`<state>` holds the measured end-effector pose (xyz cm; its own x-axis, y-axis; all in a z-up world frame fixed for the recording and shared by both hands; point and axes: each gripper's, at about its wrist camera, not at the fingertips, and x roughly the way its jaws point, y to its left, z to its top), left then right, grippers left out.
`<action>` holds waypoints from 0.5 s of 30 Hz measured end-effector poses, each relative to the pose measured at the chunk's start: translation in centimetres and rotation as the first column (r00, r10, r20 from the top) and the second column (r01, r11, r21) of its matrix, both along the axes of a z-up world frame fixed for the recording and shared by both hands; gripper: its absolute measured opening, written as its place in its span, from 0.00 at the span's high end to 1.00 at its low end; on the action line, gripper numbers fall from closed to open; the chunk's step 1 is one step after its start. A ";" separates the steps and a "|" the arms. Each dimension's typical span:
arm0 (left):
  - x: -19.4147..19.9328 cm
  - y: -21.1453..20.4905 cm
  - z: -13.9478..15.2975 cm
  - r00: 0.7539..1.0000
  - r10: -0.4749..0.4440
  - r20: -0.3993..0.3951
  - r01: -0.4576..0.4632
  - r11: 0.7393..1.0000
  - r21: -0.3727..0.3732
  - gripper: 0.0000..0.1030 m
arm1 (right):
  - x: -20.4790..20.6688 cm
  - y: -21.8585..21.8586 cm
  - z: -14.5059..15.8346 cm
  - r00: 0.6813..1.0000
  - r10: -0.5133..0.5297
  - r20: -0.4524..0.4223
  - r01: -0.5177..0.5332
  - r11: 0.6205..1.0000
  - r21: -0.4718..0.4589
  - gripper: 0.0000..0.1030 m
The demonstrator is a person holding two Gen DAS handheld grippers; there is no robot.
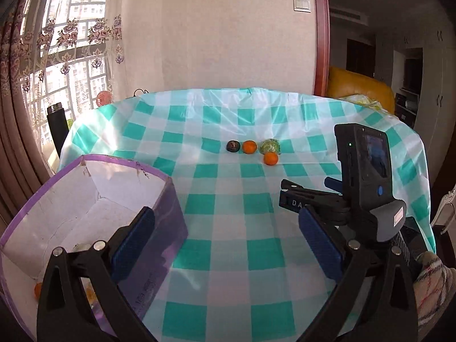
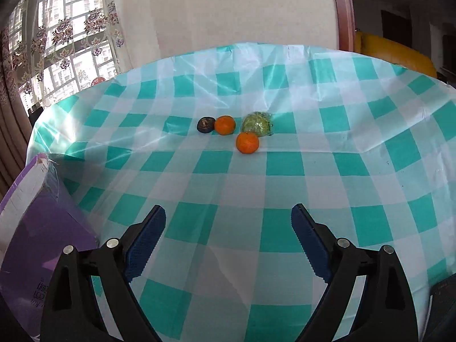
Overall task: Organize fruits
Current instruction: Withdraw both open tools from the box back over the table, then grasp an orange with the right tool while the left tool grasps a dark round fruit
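Observation:
Several fruits lie together mid-table: a dark round fruit, two oranges and a green wrapped fruit. They also show in the left wrist view, far ahead: the dark fruit, the oranges and the green fruit. A purple box with a white inside stands at the left; an orange lies in it. My left gripper is open and empty beside the box. My right gripper is open and empty, well short of the fruits; it also shows in the left wrist view.
The table carries a teal and white checked cloth. The purple box sits at the left edge of the right wrist view. A black bottle stands beyond the table's far left. A yellow sofa is behind the table at the right.

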<state>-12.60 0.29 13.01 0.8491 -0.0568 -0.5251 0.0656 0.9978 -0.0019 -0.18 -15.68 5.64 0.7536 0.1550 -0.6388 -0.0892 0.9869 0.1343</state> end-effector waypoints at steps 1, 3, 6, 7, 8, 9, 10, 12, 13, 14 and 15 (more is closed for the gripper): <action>1.3 -0.8 -1.2 0.999 -0.021 -0.039 0.021 1.000 -0.012 0.02 | 0.4 -0.9 -0.5 1.000 -0.018 -0.016 0.018 1.000 0.007 0.16; 4.0 -1.9 -4.0 0.991 -0.054 -0.125 0.047 0.997 -0.061 0.02 | 1.2 -2.6 -1.4 0.999 -0.044 -0.032 0.045 0.999 0.026 0.16; 7.2 -2.1 -7.0 0.978 -0.074 -0.195 0.045 0.988 -0.150 0.02 | 2.4 -4.5 -2.4 0.996 -0.065 -0.058 0.070 0.994 0.081 0.16; 8.1 -2.0 -7.7 0.976 -0.072 -0.206 0.037 0.985 -0.169 0.02 | 2.8 -4.9 -2.4 0.996 -0.070 -0.058 0.075 0.992 0.105 0.16; 8.9 -1.9 -8.3 0.975 -0.068 -0.212 0.030 0.983 -0.179 0.02 | 3.2 -5.2 -2.3 0.996 -0.071 -0.048 0.076 0.989 0.124 0.16; 9.7 -1.8 -8.9 0.975 -0.062 -0.215 0.022 0.983 -0.185 0.02 | 3.8 -5.3 -2.2 0.997 -0.064 -0.043 0.070 0.989 0.132 0.16; 10.4 -1.7 -9.4 0.974 -0.053 -0.220 0.011 0.983 -0.186 0.02 | 4.5 -5.1 -2.4 0.997 -0.061 -0.050 0.066 0.990 0.121 0.16; 11.6 -1.0 -10.4 0.972 -0.022 -0.236 -0.023 0.982 -0.188 0.02 | 5.9 -4.4 -2.6 0.998 -0.049 -0.049 0.052 0.996 0.071 0.16; 12.2 -0.6 -10.9 0.969 -0.018 -0.247 -0.033 0.979 -0.199 0.02 | 6.6 -4.0 -2.7 0.998 -0.035 -0.053 0.038 0.998 0.053 0.17; 12.8 -0.3 -11.1 0.962 -0.021 -0.271 -0.041 0.975 -0.220 0.02 | 7.4 -3.7 -2.8 0.998 -0.024 -0.064 0.027 0.998 0.051 0.18; 13.1 0.0 -11.2 0.962 -0.029 -0.273 -0.040 0.969 -0.243 0.02 | 8.1 -3.4 -2.9 0.997 -0.017 -0.069 0.020 0.999 0.049 0.21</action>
